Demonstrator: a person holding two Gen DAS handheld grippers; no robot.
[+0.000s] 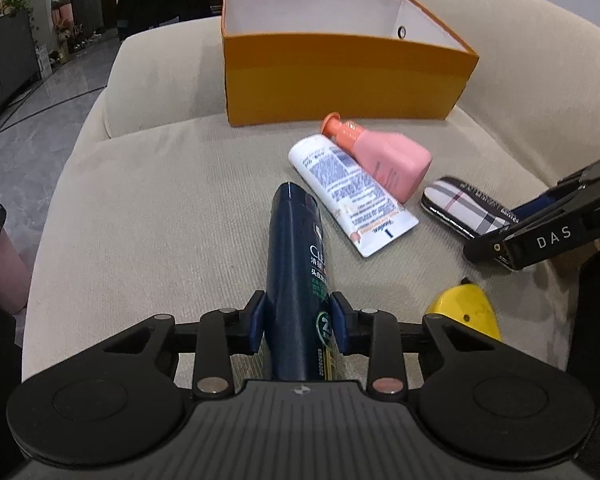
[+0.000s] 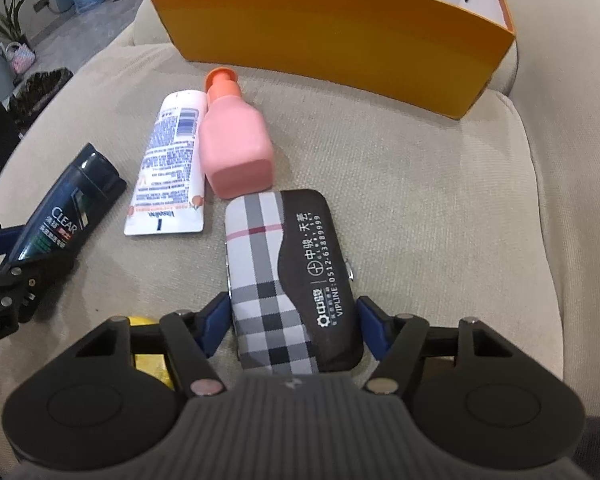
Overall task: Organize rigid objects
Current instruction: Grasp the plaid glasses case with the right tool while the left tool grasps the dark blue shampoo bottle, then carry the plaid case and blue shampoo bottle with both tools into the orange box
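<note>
The left hand-held gripper (image 1: pixel 298 322) is clamping its blue pads on a dark blue shampoo bottle (image 1: pixel 296 264), which is lying on the beige sofa cushion (image 1: pixel 160 208). The right hand-held gripper (image 2: pixel 294 322) is straddling a plaid case (image 2: pixel 288 276), its pads sitting close at the case's two sides; whether they are pressing on it I cannot tell. Between the two, a white tube (image 2: pixel 170 168) and a pink bottle (image 2: pixel 236 148) are lying side by side, touching. An open orange box (image 1: pixel 340 76) is sitting farther back on the cushion, and a yellow object (image 1: pixel 466 310) is lying near the left gripper.
</note>
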